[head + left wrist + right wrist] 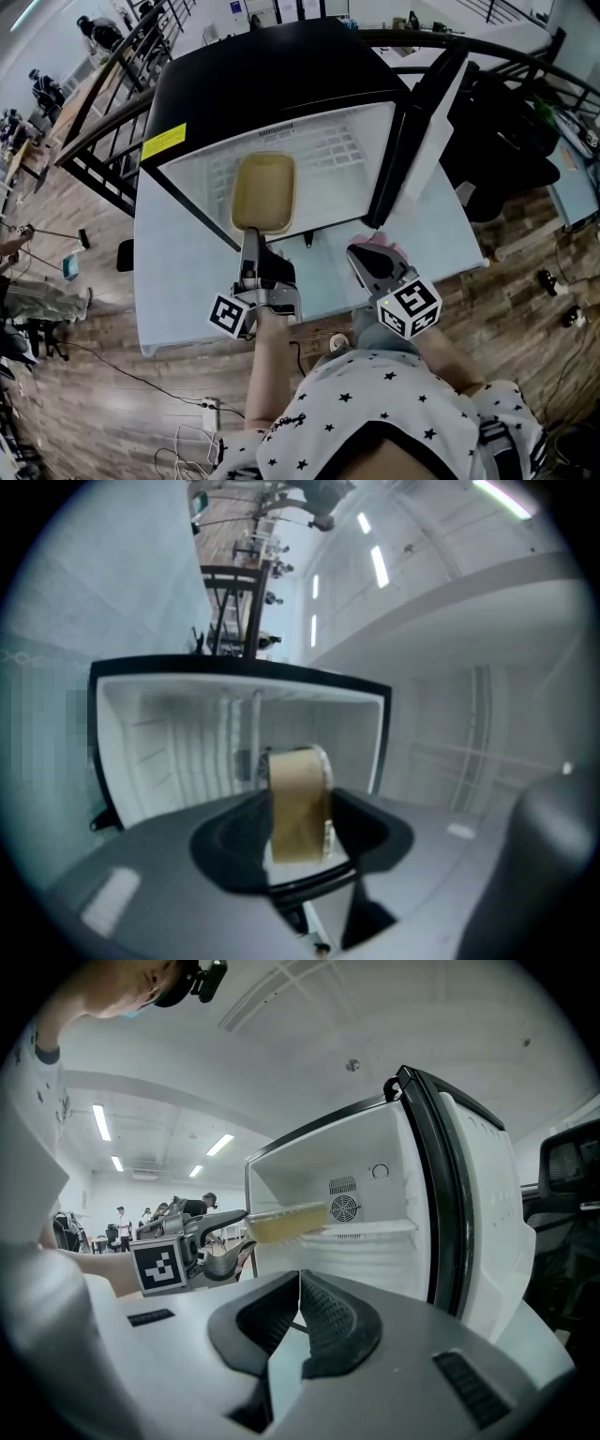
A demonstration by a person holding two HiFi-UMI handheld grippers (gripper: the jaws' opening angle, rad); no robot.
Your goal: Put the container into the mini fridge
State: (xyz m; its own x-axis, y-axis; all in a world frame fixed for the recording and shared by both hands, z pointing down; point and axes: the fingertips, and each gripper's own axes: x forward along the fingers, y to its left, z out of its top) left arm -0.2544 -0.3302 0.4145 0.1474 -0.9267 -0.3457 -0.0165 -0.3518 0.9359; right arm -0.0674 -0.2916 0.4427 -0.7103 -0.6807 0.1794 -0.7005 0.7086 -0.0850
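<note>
Left hand-held gripper clamped on near rim of tan container, container level, far end inside open fridge above shelf, right hand-held gripper jaws together, empty, near door

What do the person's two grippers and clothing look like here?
The left gripper and right gripper have grey bodies with black jaw pads. Each carries a white cube printed with black square markers. The person wears a white shirt dotted with small dark stars.
</note>
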